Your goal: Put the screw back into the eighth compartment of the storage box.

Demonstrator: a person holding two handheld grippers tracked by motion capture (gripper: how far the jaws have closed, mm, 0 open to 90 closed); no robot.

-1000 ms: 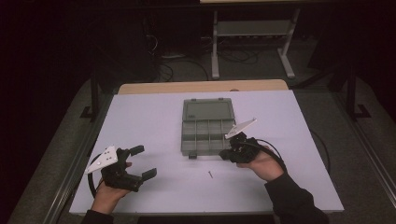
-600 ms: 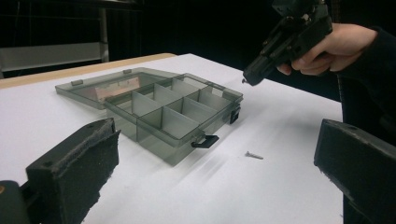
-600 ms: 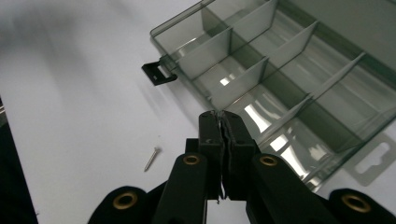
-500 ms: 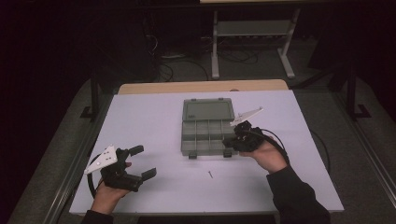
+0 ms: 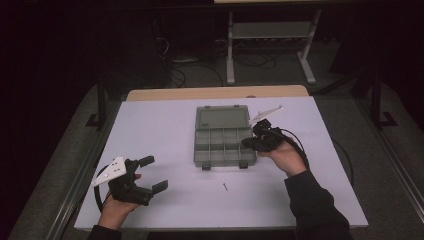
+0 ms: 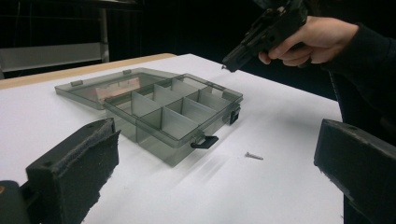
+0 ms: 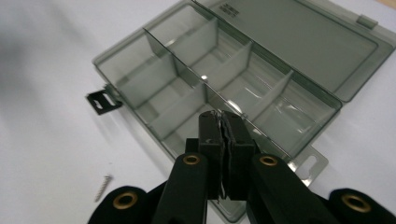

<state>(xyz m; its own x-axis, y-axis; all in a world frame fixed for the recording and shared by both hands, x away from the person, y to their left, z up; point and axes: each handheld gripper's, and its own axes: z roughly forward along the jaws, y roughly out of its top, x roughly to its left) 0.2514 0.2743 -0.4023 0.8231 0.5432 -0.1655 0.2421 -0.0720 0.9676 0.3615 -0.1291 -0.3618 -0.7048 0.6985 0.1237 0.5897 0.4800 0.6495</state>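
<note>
A clear grey compartment box (image 5: pixel 222 145) lies open mid-table, its lid (image 5: pixel 222 117) folded flat behind it; its compartments look empty. My right gripper (image 5: pixel 246 142) hovers over the box's right end, shut, with a thin silvery screw (image 7: pixel 216 113) pinched between its pads (image 7: pixel 211 135). In the left gripper view that gripper (image 6: pixel 224 68) hangs above the box (image 6: pixel 173 114). A loose screw (image 5: pixel 225 186) lies on the white table in front of the box. My left gripper (image 5: pixel 155 173) rests open at the front left, nothing between its jaws.
The white table (image 5: pixel 150 130) ends at a wooden strip (image 5: pixel 215 93) at the back. Black latches (image 6: pixel 204 141) stick out from the box's front. A metal stand (image 5: pixel 270 45) and cables are on the dark floor beyond. A cable (image 5: pixel 297 145) trails from the right gripper.
The right gripper has risen from the table right of the box and moved back to above the box's right end, still shut. The left gripper has stayed put.
</note>
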